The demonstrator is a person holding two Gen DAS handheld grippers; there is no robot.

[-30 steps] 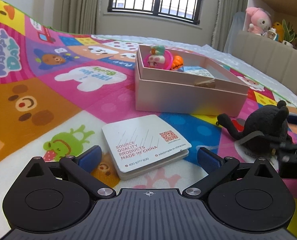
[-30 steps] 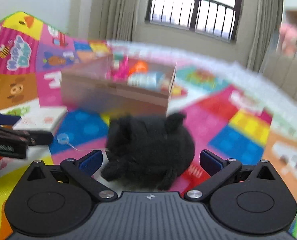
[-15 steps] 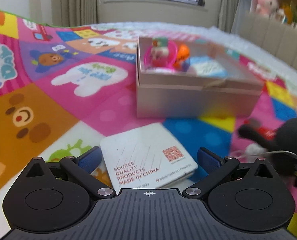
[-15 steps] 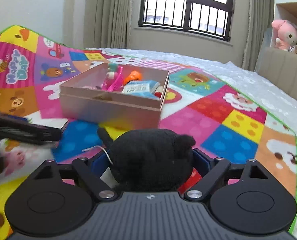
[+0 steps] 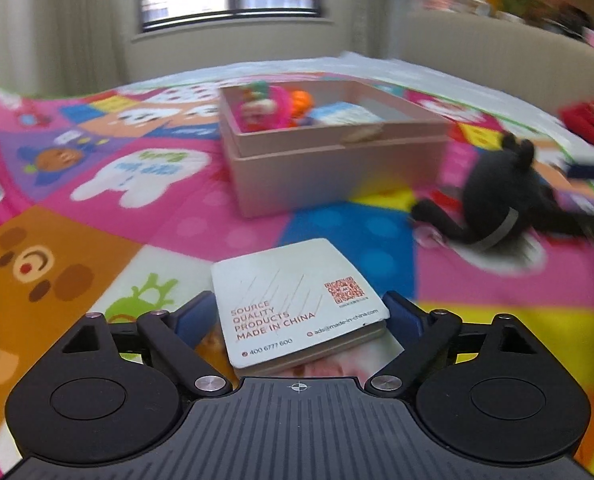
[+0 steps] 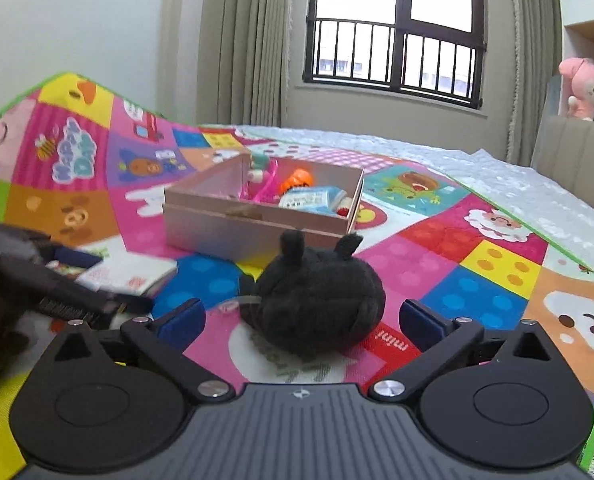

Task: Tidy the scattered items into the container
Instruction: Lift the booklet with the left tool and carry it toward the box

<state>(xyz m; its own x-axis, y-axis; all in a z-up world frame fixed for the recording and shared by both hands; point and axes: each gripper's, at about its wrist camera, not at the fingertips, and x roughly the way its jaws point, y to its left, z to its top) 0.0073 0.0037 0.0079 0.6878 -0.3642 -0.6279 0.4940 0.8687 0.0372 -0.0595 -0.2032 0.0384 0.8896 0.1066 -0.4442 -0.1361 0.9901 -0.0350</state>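
A white notepad printed with red text lies on the colourful play mat, between the blue pads of my left gripper. Its jaws are closing, and both pads touch the pad's edges. From the right wrist view the same notepad and the left gripper show at the left. A black plush toy sits between the fingers of my right gripper. Those jaws are opening, with a gap on each side of the plush. The pink box beyond holds a pink toy, an orange toy and a blue packet.
The pink box stands mid-mat, just behind both items. A red object lies at the mat's right edge. White bedding and a padded headboard with a pink plush border the right side. A window and curtains are behind.
The left gripper's pads have come in against the notepad and its view has rolled. The right gripper's pads, tight on the plush half a second ago, have spread wide again.
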